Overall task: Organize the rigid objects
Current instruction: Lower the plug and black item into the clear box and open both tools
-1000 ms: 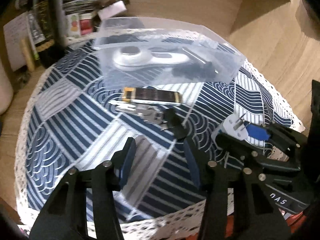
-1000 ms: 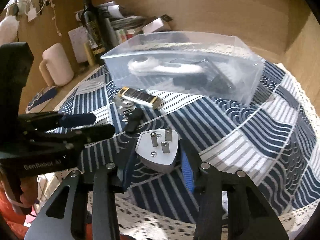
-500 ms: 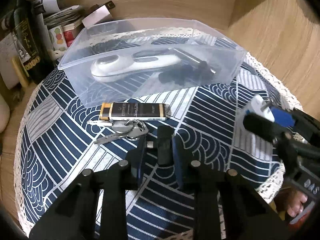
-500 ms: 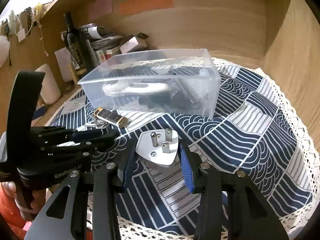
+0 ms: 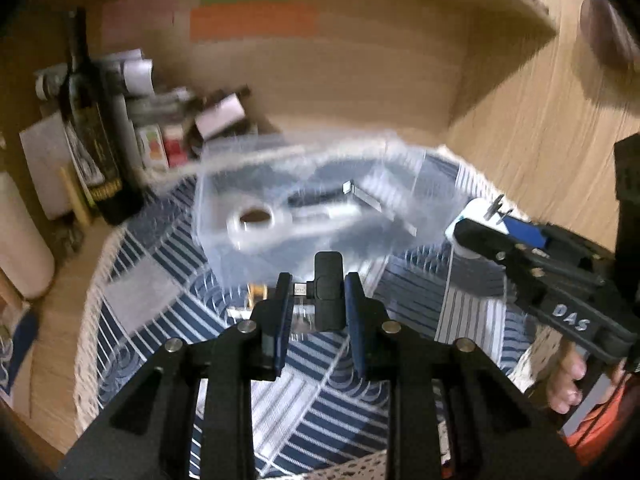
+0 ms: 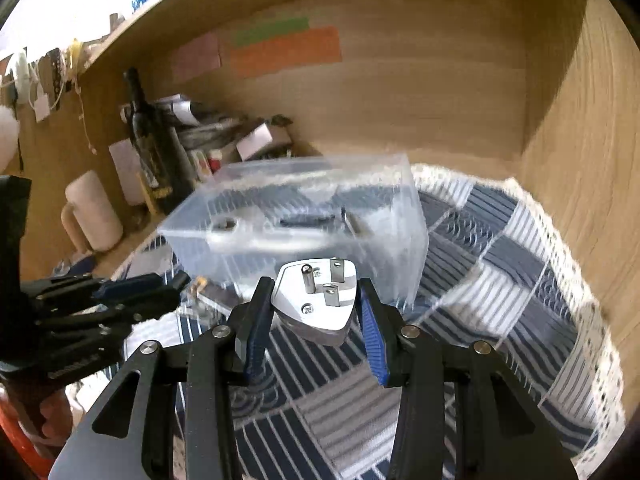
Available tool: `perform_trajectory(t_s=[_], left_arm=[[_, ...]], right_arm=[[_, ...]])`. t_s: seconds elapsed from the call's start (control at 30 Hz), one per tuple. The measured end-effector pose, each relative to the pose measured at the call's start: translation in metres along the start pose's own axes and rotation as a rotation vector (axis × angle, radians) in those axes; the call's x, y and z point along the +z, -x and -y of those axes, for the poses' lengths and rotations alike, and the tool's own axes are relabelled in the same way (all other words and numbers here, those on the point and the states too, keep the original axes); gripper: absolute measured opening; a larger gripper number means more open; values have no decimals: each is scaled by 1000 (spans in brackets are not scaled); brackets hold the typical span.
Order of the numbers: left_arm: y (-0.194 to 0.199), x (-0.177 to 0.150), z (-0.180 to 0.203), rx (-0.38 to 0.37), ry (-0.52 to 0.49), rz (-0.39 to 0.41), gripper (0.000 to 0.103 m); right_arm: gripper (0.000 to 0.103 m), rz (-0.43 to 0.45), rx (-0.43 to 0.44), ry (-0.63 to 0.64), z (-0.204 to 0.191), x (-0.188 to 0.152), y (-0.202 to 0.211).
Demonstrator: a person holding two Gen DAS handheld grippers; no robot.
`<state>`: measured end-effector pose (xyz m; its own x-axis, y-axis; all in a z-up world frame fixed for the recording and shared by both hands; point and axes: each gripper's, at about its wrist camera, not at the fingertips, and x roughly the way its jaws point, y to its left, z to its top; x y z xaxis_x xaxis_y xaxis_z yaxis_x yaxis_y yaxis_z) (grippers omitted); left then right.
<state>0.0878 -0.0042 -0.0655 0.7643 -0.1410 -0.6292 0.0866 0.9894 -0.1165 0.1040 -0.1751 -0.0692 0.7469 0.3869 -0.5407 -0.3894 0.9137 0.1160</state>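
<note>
plug (image 6: 316, 300) sits tight between the two fingers of your right gripper (image 6: 316, 316), pins pointing up and away from you. your left gripper (image 5: 316, 300) is clamped on a small black adapter (image 5: 329, 292), which stands up between its fingers with a little metal end poking to the left. both things look lifted off the blue striped cloth (image 6: 500, 280).

just ahead of each gripper is the clear box (image 6: 304, 216). a white tool (image 5: 256, 222) and some dark bits already lie inside it. the box looks like the home for the hard things, so the job now is likely to carry both over its open top.

go slow, since the views are blurry. lift high enough to clear the near wall, and drop one thing at a time so your two grippers do not bump. let go low over a bare spot.

a gold and black thing (image 5: 256, 292) lies on the cloth below your left gripper, next to the box.
</note>
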Motion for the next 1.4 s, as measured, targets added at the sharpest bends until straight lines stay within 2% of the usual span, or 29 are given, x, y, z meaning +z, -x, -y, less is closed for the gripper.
perform_trajectory(t_s=[0.13,0.3,0.43,0.6,0.93,1.13,1.4], left_arm=[[12,20,-3,-1,4,70,25],[7,45,-9,12,5,110,25],[-15,63,-18,9,18,78,25],[-45,69,-21,1,17,17,25],[-100,61,-14,-8,-13,-98,25],[-113,58,-11,-12,-22,-124,25],[-105,58,-12,-27,-15,-128,27]], right_arm=[[38,38,-26,19,-1,21,-3],[38,75,-42,46,-1,46,-10],[38,90,-57,58,0,62,-18],[38,73,-63,66,1,71,-35],[38,-62,-94,80,11,60,-88],[38,-119,-117,101,9,51,-106],[38,-144,-122,119,6,49,-109]])
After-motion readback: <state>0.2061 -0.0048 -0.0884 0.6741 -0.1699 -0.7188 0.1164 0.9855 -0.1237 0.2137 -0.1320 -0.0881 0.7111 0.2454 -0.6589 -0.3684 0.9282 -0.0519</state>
